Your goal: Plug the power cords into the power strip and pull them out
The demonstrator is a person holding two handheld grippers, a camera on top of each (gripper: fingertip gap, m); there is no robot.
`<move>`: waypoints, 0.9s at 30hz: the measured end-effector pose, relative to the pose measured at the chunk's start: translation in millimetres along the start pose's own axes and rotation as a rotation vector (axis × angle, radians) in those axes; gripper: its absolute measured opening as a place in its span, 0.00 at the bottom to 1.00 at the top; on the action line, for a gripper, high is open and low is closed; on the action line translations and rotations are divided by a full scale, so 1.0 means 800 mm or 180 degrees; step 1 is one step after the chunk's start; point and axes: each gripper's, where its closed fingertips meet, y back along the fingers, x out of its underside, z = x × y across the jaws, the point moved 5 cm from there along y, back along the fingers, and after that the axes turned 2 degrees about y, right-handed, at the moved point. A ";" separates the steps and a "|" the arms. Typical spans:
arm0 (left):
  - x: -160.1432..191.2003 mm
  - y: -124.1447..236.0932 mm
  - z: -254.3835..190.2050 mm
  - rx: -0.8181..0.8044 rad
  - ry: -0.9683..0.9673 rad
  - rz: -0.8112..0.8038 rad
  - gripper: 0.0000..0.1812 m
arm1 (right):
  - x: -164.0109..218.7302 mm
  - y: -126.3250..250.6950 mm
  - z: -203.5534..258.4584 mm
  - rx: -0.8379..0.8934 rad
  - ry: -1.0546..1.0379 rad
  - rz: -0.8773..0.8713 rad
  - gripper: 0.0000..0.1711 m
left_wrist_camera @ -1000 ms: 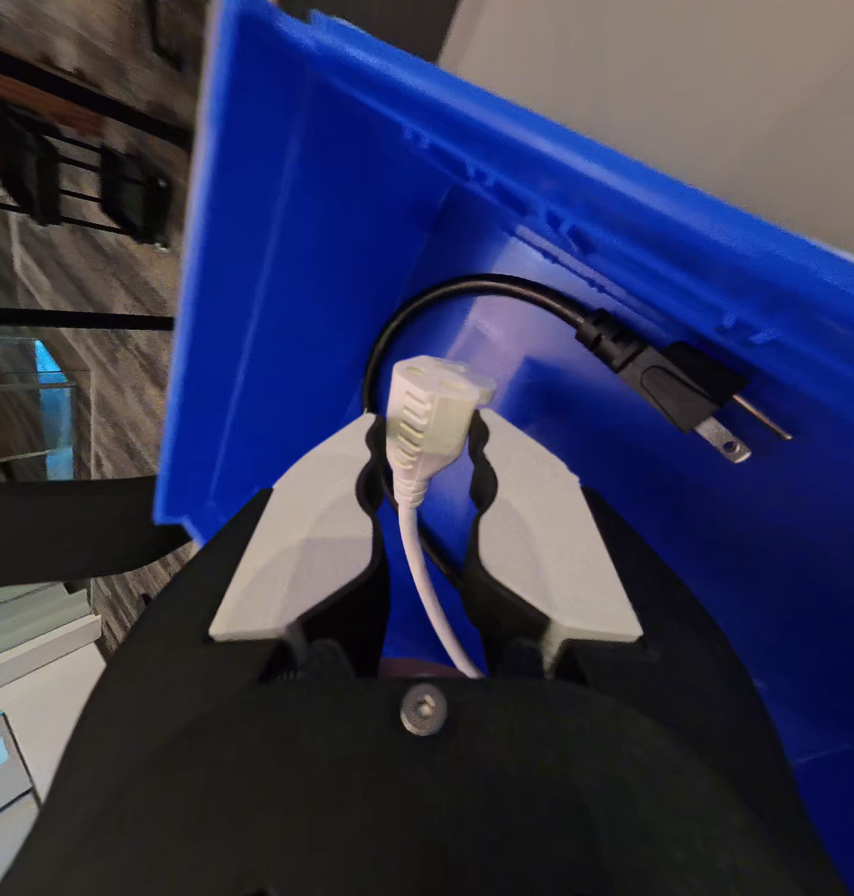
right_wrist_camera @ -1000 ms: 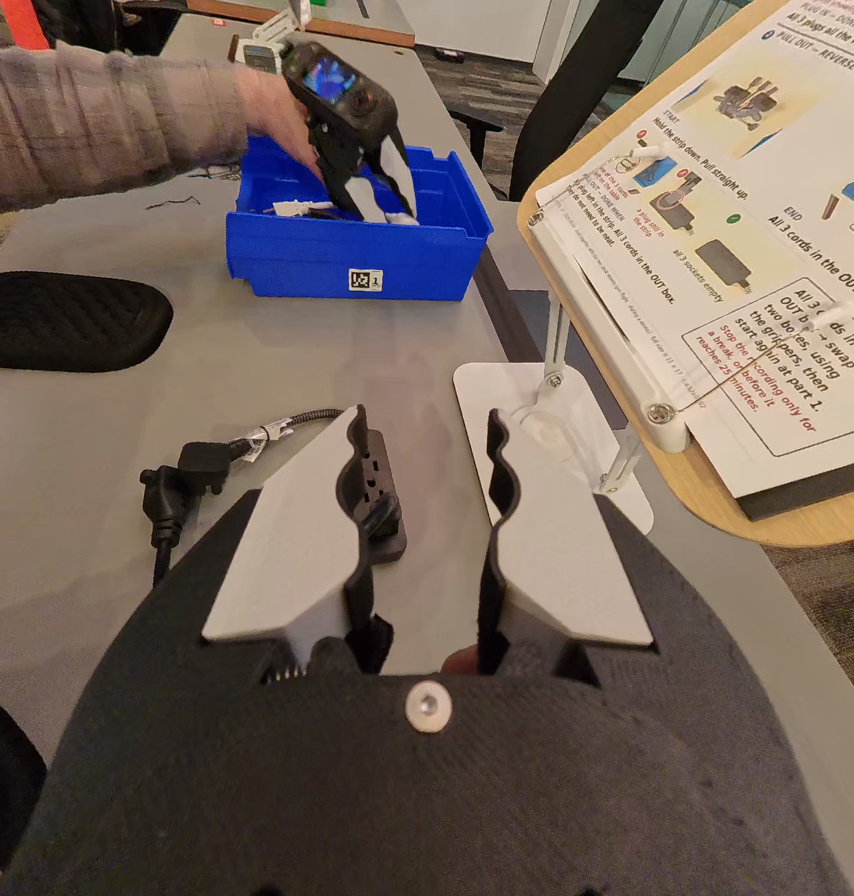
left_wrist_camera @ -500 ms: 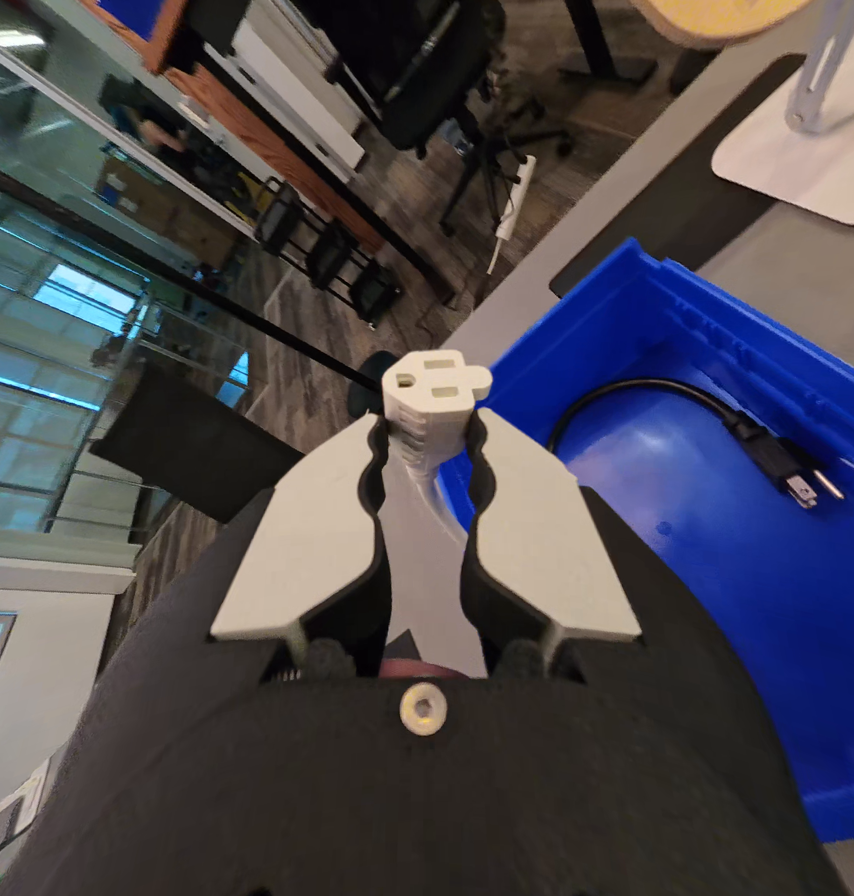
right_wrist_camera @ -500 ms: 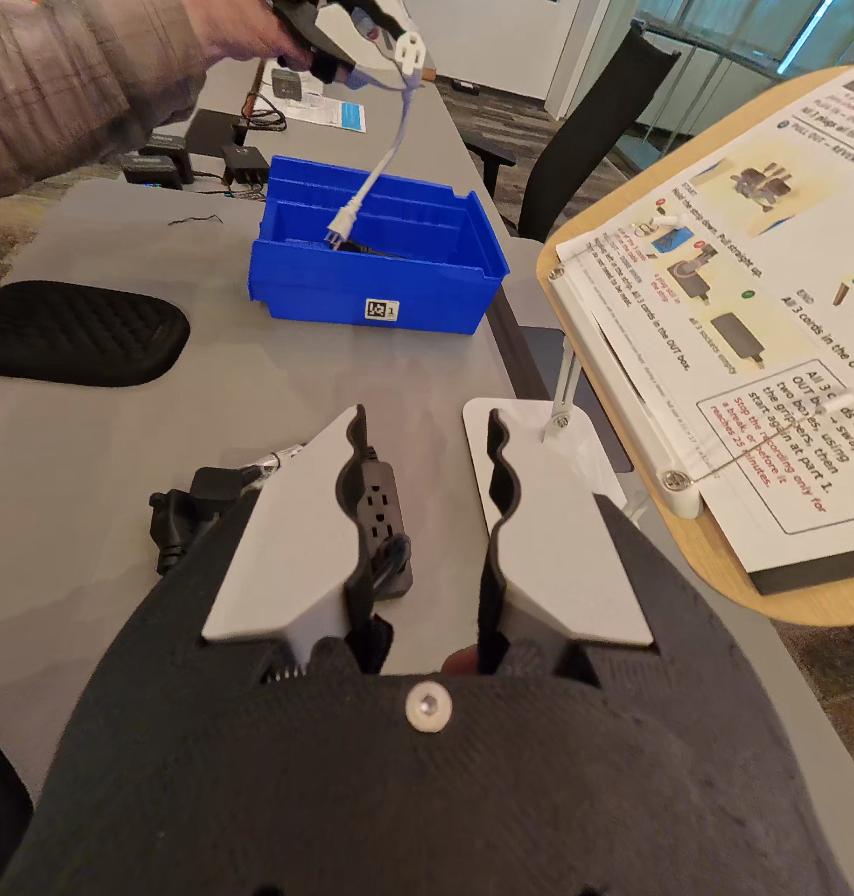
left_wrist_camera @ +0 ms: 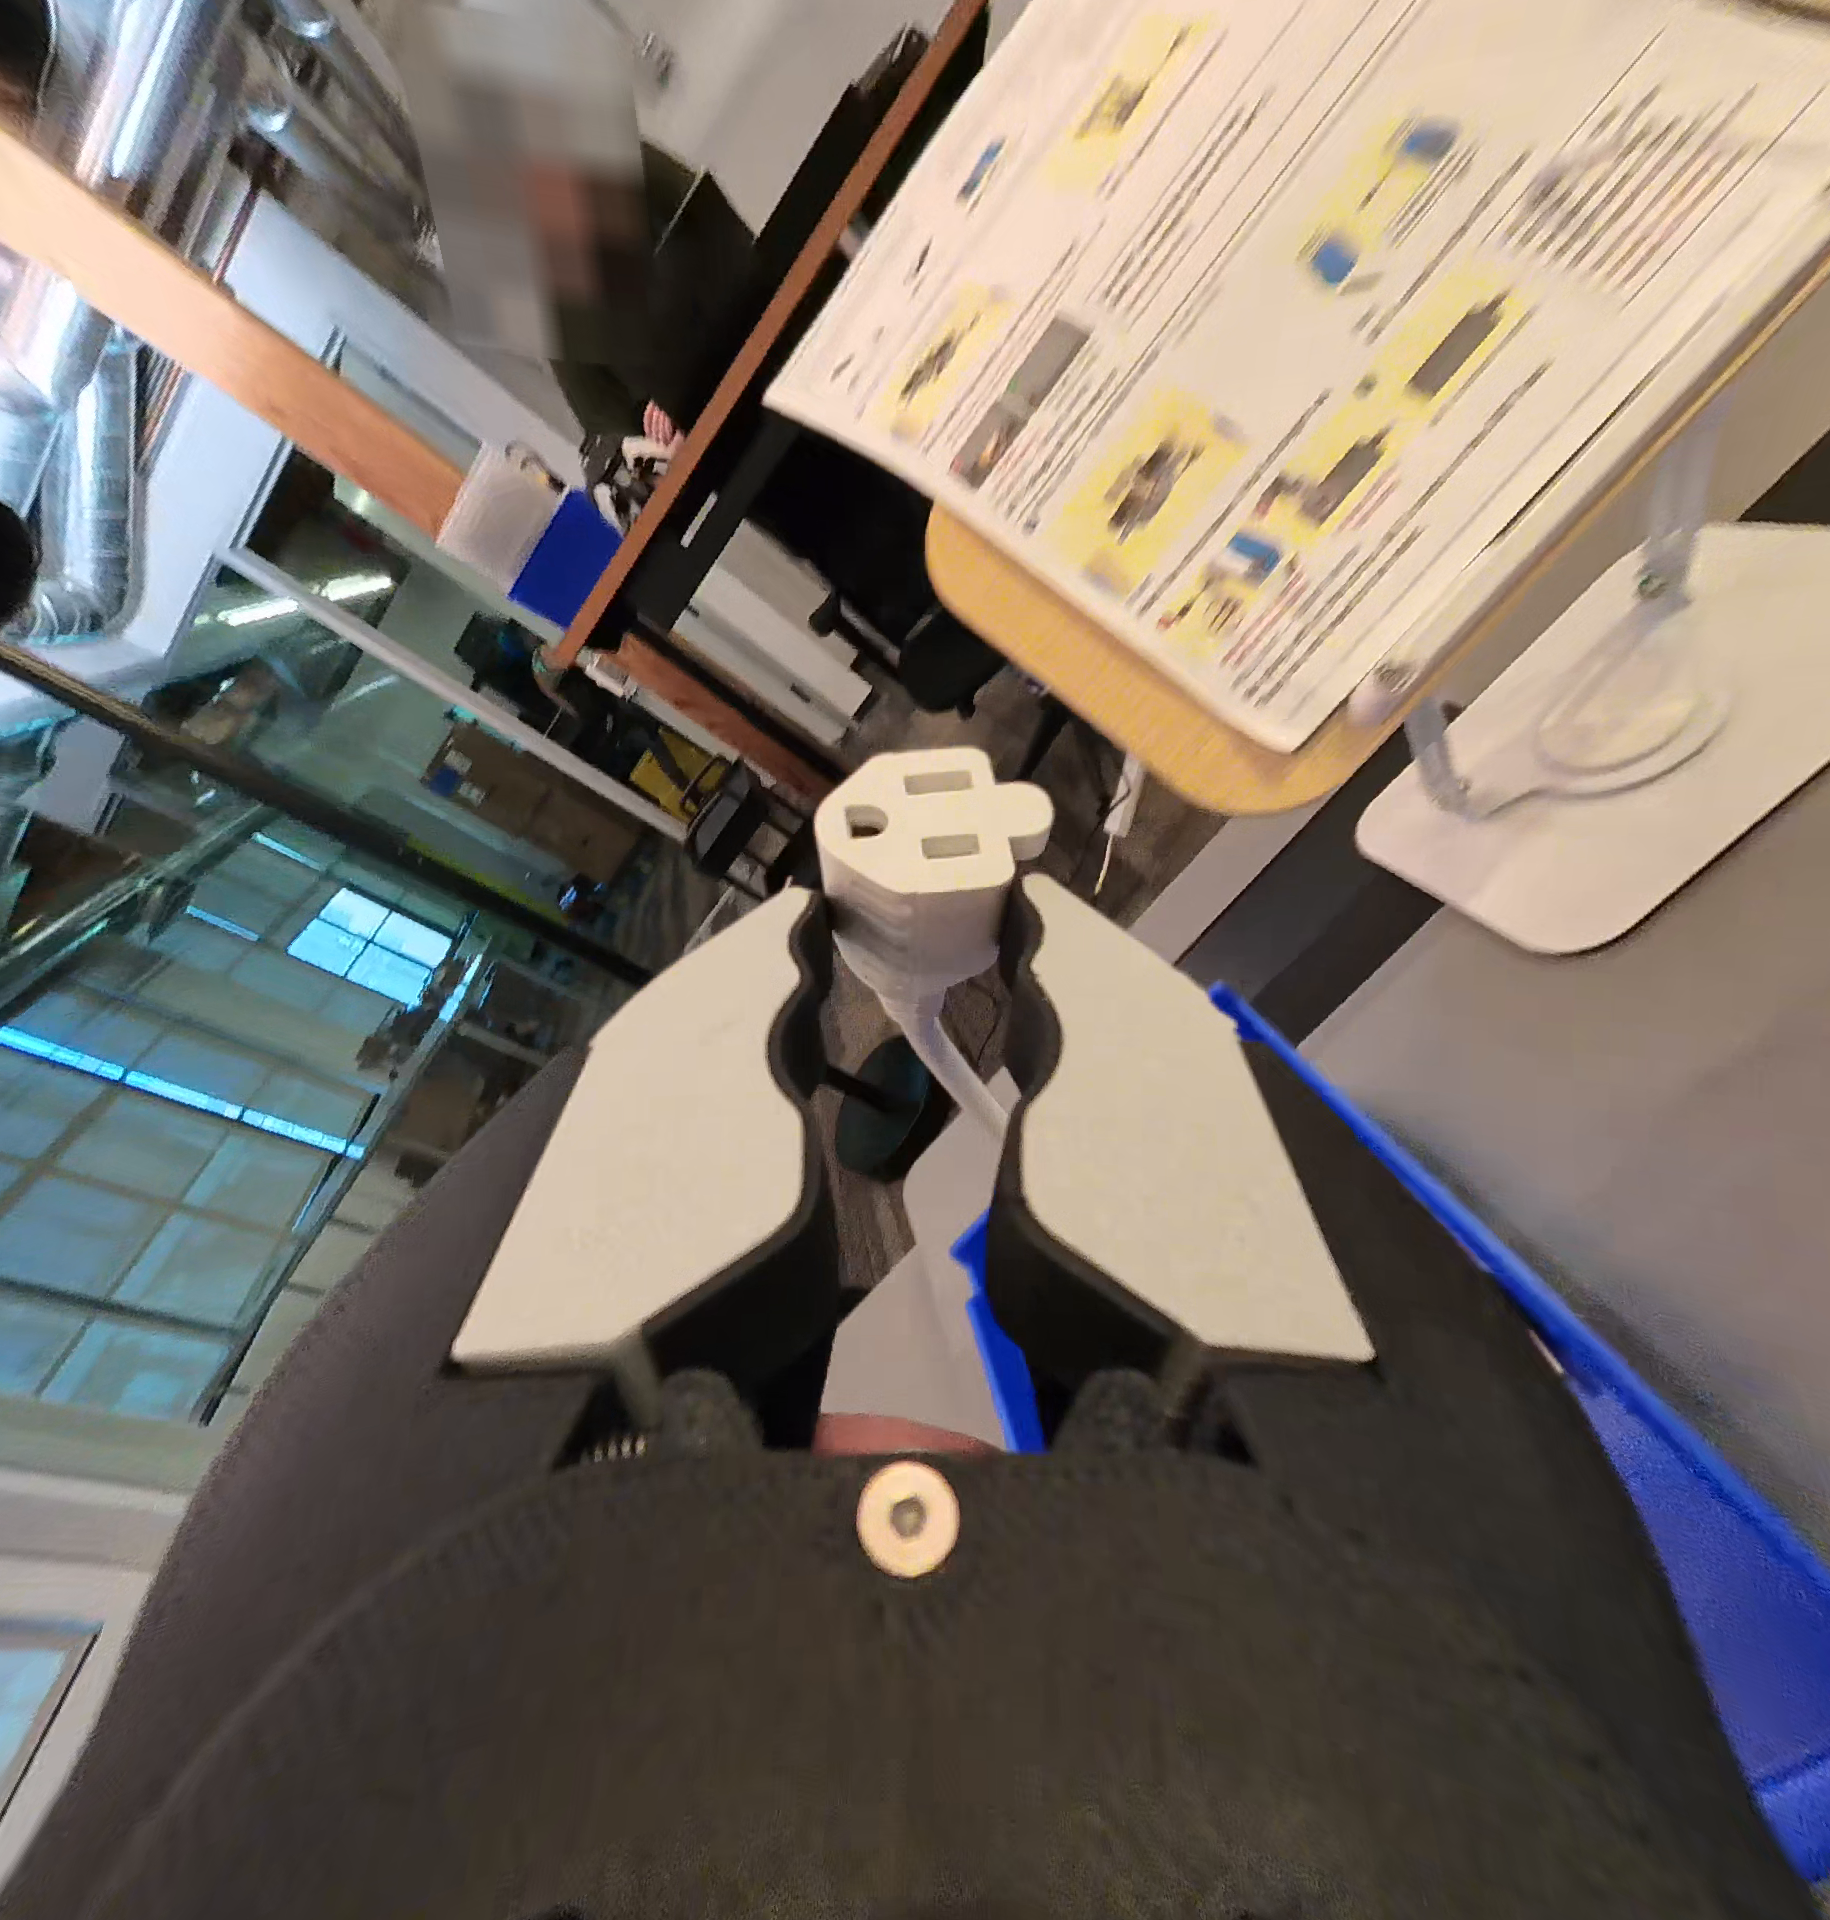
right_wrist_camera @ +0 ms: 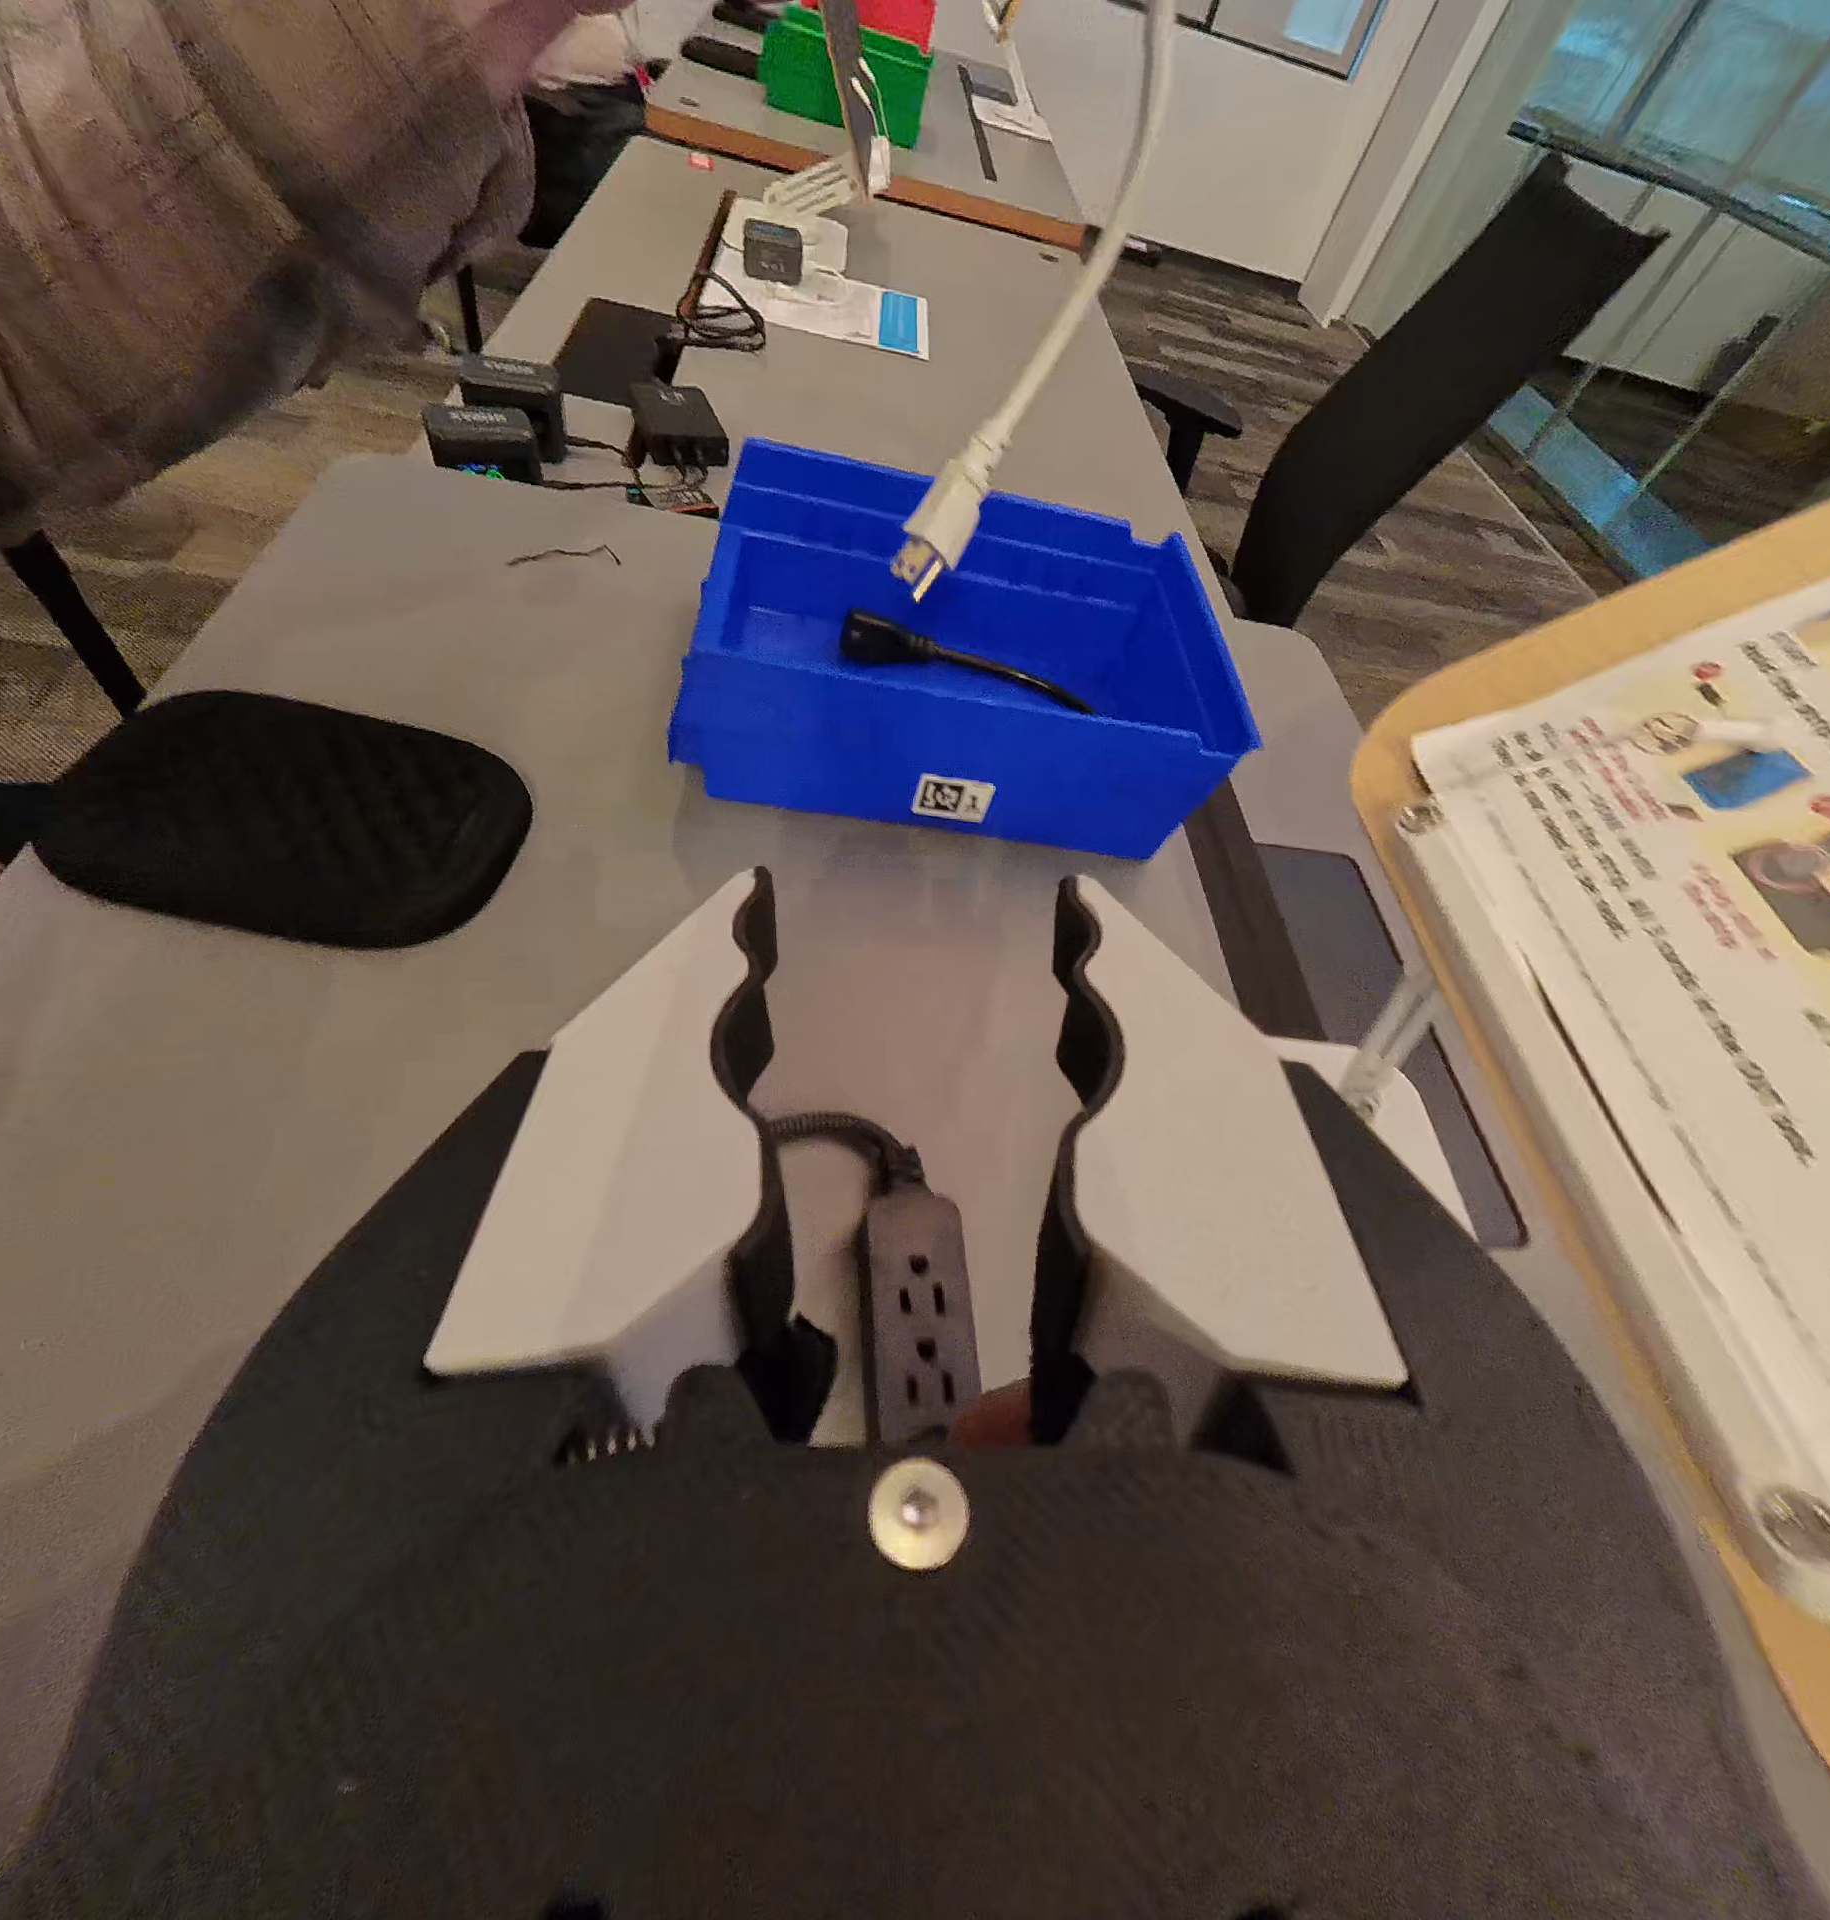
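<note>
change: we lift the white cord (right_wrist_camera: pixel 1046 353) up out of the blue bin (right_wrist_camera: pixel 952 758) — plug end dangling | left gripper (left_wrist_camera: pixel 916 914) clenched on its socket end (left_wrist_camera: pixel 926 831) | right gripper (right_wrist_camera: pixel 916 1029) spread wide, empty, over the power strip (right_wrist_camera: pixel 916 1320) on the table (right_wrist_camera: pixel 298 1060) | next: plug it in

white cord (right_wrist_camera: pixel 1046 343) dangles over bin – black power strip (right_wrist_camera: pixel 916 1320) flat on table.
</note>
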 end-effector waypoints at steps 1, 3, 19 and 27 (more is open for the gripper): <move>-0.015 0.001 -0.007 0.0042 -0.0019 -0.0049 0.16 | -0.003 -0.010 0.002 -0.0020 -0.0037 -0.0026 0.31; -0.044 0.002 -0.021 0.0094 -0.0048 -0.0178 0.16 | -0.006 -0.031 0.007 -0.0039 -0.0134 -0.0062 0.33; -0.198 0.010 -0.165 0.0748 -0.0452 -0.0861 0.17 | 0.026 -0.112 -0.003 0.0004 -0.1034 -0.0320 0.32; -0.215 0.009 -0.190 0.0831 -0.0630 -0.0911 0.17 | 0.030 -0.110 0.001 -0.0266 -0.1079 -0.0498 0.13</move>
